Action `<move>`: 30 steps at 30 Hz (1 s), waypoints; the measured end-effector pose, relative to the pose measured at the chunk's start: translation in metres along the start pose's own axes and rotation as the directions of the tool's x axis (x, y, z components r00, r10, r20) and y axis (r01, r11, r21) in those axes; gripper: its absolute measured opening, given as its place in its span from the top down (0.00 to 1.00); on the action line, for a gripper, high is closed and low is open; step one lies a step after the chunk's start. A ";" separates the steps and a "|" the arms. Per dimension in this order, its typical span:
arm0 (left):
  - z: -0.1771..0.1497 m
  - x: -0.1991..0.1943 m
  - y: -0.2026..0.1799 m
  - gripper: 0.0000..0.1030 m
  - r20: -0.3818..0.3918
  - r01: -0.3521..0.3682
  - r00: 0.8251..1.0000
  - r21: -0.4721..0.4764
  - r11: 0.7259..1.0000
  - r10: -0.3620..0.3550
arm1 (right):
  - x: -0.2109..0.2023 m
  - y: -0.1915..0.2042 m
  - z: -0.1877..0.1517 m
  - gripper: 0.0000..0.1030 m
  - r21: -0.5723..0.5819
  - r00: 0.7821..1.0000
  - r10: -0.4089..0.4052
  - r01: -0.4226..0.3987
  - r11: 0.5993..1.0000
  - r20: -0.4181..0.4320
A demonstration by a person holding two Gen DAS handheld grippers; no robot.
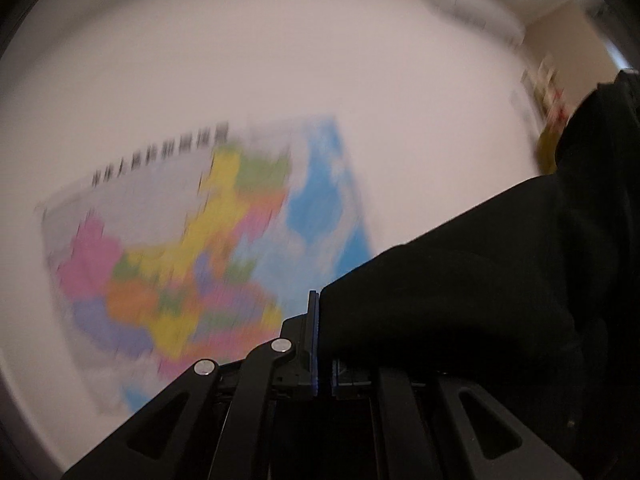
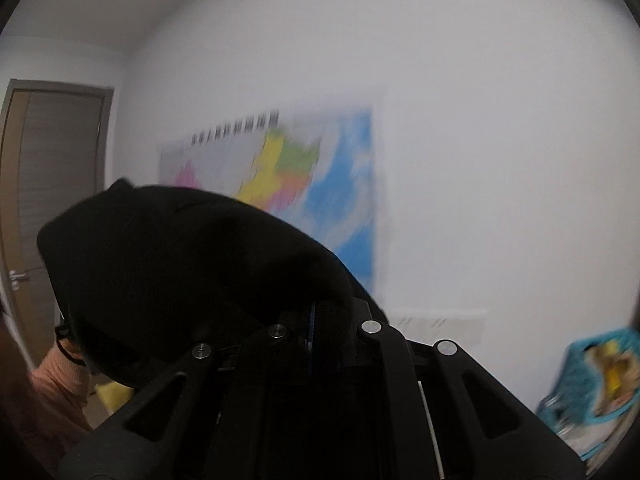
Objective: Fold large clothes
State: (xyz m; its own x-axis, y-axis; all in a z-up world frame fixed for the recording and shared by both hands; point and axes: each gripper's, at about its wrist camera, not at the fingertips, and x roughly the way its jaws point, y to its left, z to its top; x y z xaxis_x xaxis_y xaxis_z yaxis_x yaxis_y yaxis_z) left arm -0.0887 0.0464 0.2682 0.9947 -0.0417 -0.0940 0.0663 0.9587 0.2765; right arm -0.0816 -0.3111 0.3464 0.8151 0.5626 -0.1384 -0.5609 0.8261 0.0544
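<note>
Black garment (image 1: 480, 280) pinched in left tongs (image 1: 320, 344), right tongs (image 2: 316, 328)

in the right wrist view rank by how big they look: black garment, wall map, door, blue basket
1. black garment, though it looks largest partly from nearness to the camera
2. wall map, partly hidden by the garment
3. door, cut by the frame edge
4. blue basket

Black tool (image 2: 320, 320), silver rivets (image 2: 371, 326)
</note>
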 end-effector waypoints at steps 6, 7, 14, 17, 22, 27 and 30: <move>-0.111 0.111 0.020 0.97 -0.360 -0.060 0.932 -0.056 0.997 0.036 | 0.191 -0.051 -0.092 0.93 0.212 0.948 0.110 -0.047 0.976 -0.297; -0.144 0.147 0.020 0.97 -0.448 -0.067 0.894 -0.066 0.996 0.031 | 0.225 -0.059 -0.115 0.93 0.239 0.926 0.110 -0.022 0.971 -0.360; -0.310 0.279 0.005 0.98 -0.770 -0.085 0.638 -0.093 0.992 -0.017 | 0.379 -0.112 -0.249 0.99 0.388 0.766 0.132 0.162 0.907 -0.629; -0.312 0.295 0.016 0.94 -0.770 -0.092 0.637 -0.125 0.988 -0.039 | 0.396 -0.129 -0.274 0.95 0.348 0.702 0.078 0.251 0.903 -0.708; -0.275 0.272 0.022 0.52 -0.694 -0.014 0.713 -0.148 0.989 -0.094 | 0.359 -0.129 -0.277 0.25 0.302 0.710 0.050 0.233 0.924 -0.702; -0.252 0.240 0.009 0.34 -0.601 0.171 0.761 -0.178 0.969 -0.245 | 0.298 -0.111 -0.298 0.06 0.221 0.678 0.044 0.177 0.959 -0.734; -0.257 0.237 -0.019 0.24 -0.600 0.279 0.740 -0.139 0.950 -0.305 | 0.280 -0.098 -0.325 0.06 0.190 0.626 0.040 0.175 0.966 -0.779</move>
State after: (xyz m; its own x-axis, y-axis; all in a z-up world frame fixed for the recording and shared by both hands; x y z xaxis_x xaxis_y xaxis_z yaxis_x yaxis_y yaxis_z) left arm 0.1255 0.0907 -0.0054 0.6687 -0.1547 -0.7273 0.3299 0.9383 0.1038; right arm 0.1541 -0.2451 -0.0193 0.3745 0.3590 -0.8549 -0.3721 0.9027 0.2161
